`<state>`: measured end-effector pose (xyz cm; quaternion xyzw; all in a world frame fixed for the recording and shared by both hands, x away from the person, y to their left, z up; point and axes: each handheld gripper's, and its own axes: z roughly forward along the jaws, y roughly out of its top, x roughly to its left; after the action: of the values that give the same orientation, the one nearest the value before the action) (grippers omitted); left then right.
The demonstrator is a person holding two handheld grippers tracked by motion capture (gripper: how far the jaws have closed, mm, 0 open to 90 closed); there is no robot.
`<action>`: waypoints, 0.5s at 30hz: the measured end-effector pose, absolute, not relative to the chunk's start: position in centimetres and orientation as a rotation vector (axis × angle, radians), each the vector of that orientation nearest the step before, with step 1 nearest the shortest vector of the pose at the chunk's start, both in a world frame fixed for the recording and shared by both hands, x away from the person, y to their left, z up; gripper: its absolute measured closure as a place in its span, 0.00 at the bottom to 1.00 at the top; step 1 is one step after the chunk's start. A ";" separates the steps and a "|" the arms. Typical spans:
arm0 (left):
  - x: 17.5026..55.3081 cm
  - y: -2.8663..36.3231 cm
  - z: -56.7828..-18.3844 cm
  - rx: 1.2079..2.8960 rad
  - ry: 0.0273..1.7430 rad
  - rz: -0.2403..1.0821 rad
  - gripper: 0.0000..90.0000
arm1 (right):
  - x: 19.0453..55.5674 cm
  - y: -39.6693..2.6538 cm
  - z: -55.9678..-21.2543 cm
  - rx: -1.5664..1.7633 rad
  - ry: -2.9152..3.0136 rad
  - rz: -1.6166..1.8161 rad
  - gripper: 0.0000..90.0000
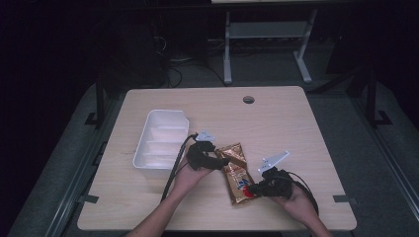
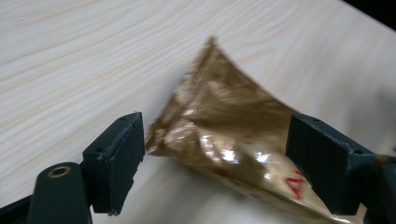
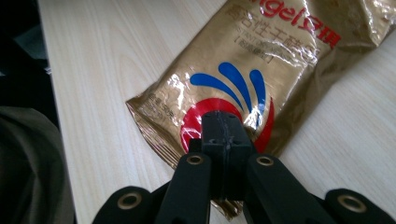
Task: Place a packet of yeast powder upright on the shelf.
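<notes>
Right tool (image 3: pixel 223 140) pinches gold packet (image 3: pixel 261 70); left tool (image 2: pixel 224 158) gapes.

The gold packet (image 3: pixel 261 60) reads "ngel" in red, above small unreadable print.

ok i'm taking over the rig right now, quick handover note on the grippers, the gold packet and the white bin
Right gripper: shut, pinching the near end of the gold packet by the red and blue logo.
Left gripper: open, jaws either side of the packet's far corner, not pressing on it.
Packet: on the table, between the two grippers, its far corner curling up in the left gripper view.
White bin: on the table beside the left gripper, looks empty.
Done: the right grip.
Left, probably: close the left gripper, lift, move the packet into the bin.
</notes>
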<state>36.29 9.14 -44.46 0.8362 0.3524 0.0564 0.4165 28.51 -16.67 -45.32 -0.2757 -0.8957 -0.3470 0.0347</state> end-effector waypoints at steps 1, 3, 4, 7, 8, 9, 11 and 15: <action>36.3 9.1 -44.5 2.099 0.885 0.142 0.21 | 28.4 -16.5 -45.5 -0.853 -2.796 -1.023 1.00; 36.8 9.2 -44.9 2.100 0.914 0.125 0.21 | 28.2 -16.4 -45.9 -0.848 -2.846 -0.983 1.00; 37.1 9.3 -45.2 2.092 0.937 0.112 0.21 | 28.2 -16.4 -45.9 -0.849 -2.831 -0.986 1.00; 37.6 9.4 -45.6 2.083 0.959 0.074 0.22 | 28.1 -16.3 -45.9 -0.833 -2.839 -0.985 1.00; 37.7 9.3 -45.7 2.089 0.960 0.063 0.22 | 28.1 -16.2 -45.9 -0.829 -2.842 -0.984 1.00; 37.8 9.1 -45.8 2.089 0.964 0.054 0.22 | 28.1 -16.2 -45.9 -0.827 -2.847 -0.983 1.00; 38.0 8.8 -45.9 2.081 0.971 0.011 0.23 | 28.0 -16.2 -46.0 -0.826 -2.848 -0.985 1.00; 38.1 7.9 -46.2 2.092 0.972 -0.008 0.24 | 28.0 -16.2 -46.0 -0.824 -2.847 -0.994 1.00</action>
<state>38.13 7.91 -46.20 0.8290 0.3851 -0.0031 0.4055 28.02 -16.24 -46.00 -0.2635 -0.9107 -0.3179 0.0078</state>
